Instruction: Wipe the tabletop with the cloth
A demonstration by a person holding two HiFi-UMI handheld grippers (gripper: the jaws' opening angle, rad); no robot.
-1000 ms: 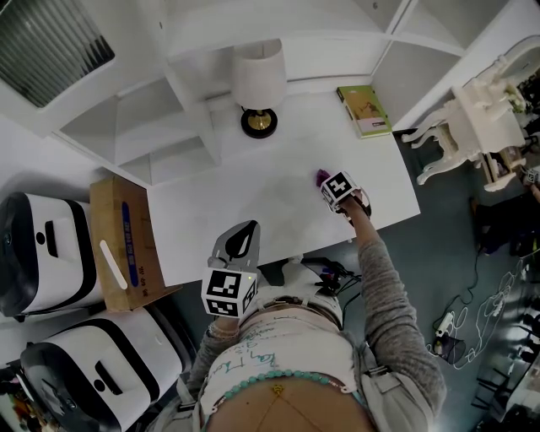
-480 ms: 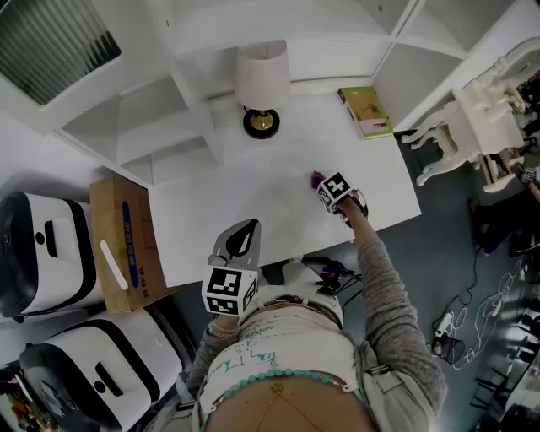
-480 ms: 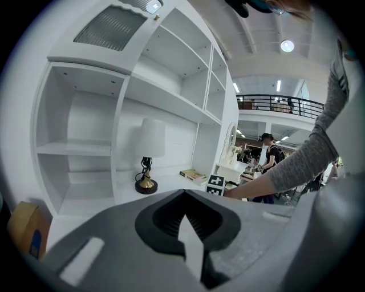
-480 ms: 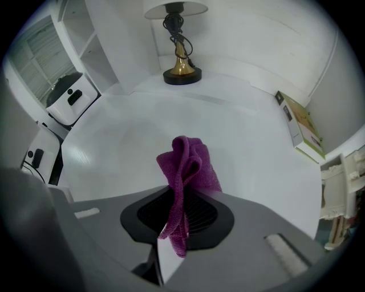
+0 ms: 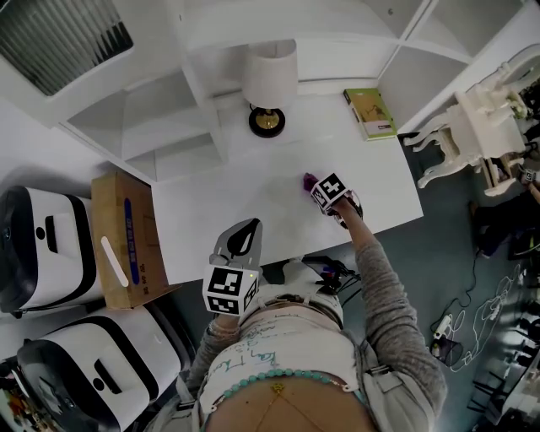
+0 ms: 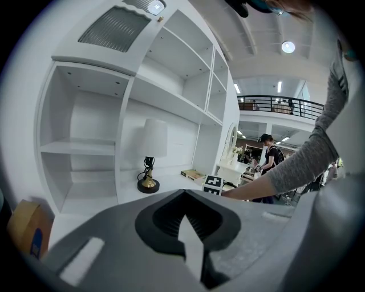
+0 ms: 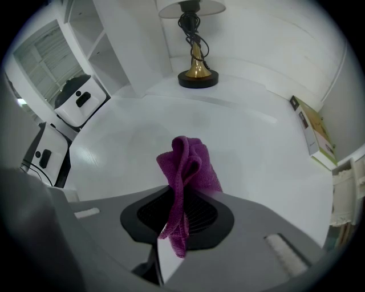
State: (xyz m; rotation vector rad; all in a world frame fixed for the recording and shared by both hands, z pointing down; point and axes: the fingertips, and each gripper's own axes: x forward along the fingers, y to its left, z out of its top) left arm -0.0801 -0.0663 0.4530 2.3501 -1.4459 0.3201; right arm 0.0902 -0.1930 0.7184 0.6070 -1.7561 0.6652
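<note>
My right gripper clamps the cloth on the tabletop's right side, bare surface stretching left, while my left gripper hangs clenched, empty.

Cloth half hidden by right gripper, lampshade cropped

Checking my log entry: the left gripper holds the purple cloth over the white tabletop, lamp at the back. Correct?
Wrong gripper: the right gripper holds the purple cloth over the white tabletop, lamp at the back, as the right gripper view shows. The left gripper is shut on nothing.
</note>
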